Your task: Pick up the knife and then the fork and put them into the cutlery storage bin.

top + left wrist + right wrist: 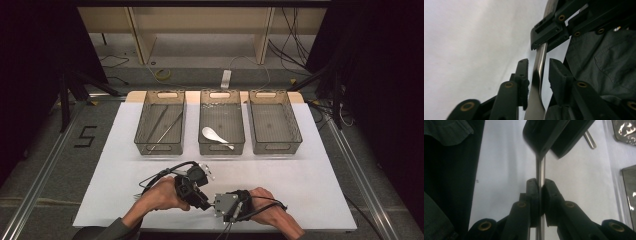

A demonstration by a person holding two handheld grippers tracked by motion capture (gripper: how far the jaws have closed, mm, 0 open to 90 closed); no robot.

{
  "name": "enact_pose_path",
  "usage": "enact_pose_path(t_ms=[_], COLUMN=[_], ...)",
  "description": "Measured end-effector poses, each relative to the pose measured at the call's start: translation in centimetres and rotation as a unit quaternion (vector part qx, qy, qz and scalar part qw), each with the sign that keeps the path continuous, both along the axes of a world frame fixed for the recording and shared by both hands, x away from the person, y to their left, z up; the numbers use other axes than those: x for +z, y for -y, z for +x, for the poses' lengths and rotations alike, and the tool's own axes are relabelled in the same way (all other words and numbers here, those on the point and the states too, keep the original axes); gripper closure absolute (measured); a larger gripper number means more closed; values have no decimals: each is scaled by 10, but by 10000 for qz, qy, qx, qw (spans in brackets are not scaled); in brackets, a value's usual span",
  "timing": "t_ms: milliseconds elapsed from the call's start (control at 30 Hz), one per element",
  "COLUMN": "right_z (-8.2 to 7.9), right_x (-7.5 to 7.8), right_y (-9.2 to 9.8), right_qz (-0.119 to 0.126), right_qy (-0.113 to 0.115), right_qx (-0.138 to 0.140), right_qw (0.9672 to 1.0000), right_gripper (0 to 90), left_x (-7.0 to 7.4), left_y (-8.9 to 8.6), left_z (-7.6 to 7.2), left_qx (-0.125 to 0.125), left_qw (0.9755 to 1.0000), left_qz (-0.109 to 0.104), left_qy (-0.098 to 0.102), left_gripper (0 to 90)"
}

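A slim steel utensil handle runs between my two grippers, which meet tip to tip near the table's front edge. My left gripper is open: its pads stand on either side of the handle with a sliver of daylight showing. My right gripper is shut on the same handle, pads pressed against both sides. In the high view the left gripper points right and toward the person, and the right gripper points left; the utensil is hidden between them there.
Three grey mesh baskets stand in a row at the back of the white mat. The left basket holds long thin metal pieces, the middle basket a white spoon, the right basket nothing. Metal rails flank the table.
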State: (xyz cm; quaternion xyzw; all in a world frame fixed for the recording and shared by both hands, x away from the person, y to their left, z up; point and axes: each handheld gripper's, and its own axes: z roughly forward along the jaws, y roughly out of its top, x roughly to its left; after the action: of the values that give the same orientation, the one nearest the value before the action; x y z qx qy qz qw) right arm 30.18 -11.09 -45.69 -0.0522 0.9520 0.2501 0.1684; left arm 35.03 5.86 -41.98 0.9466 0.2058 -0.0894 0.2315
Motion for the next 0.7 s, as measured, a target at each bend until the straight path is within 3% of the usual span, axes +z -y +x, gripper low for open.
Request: enact_pose_path(t_ms=[100, 167, 233, 300, 433, 467, 567, 633, 700], right_z=[4, 6, 9, 12, 21, 24, 31, 36, 42], right_x=[0, 1, 1, 0, -1, 0, 3, 5, 8], right_y=[3, 7, 9, 13, 22, 24, 34, 41, 49], right_qz=[-10, -5, -13, -8, -68, 32, 132, 190, 262], right_qy=[-3, 11, 12, -2, 18, 86, -9, -6, -29], right_qx=[-148, -305, -423, -614, -861, -972, -1186, -1444, -1626], right_qw=[9999, 9995, 9991, 9981, 9963, 9952, 9929, 9893, 9863], right_gripper=[846, 846, 846, 846, 846, 846, 846, 846, 846], left_x=[10, 17, 24, 30, 37, 38, 41, 44, 45], left_y=[-7, -12, -16, -19, -26, -28, -35, -42, -50], left_z=[1, 2, 2, 1, 3, 4, 4, 5, 5], left_qx=[223, 405, 557, 778, 1076, 1145, 1342, 1423, 1585], left_qw=[9992, 9973, 9947, 9904, 9819, 9800, 9737, 9707, 9646], left_qz=[-225, -415, -457, -595, -885, -932, -1051, -1084, -1156], left_qy=[242, 461, 736, 973, 1284, 1335, 1512, 1605, 1762], left_gripper=[552, 488, 413, 324, 250, 237, 208, 193, 188])
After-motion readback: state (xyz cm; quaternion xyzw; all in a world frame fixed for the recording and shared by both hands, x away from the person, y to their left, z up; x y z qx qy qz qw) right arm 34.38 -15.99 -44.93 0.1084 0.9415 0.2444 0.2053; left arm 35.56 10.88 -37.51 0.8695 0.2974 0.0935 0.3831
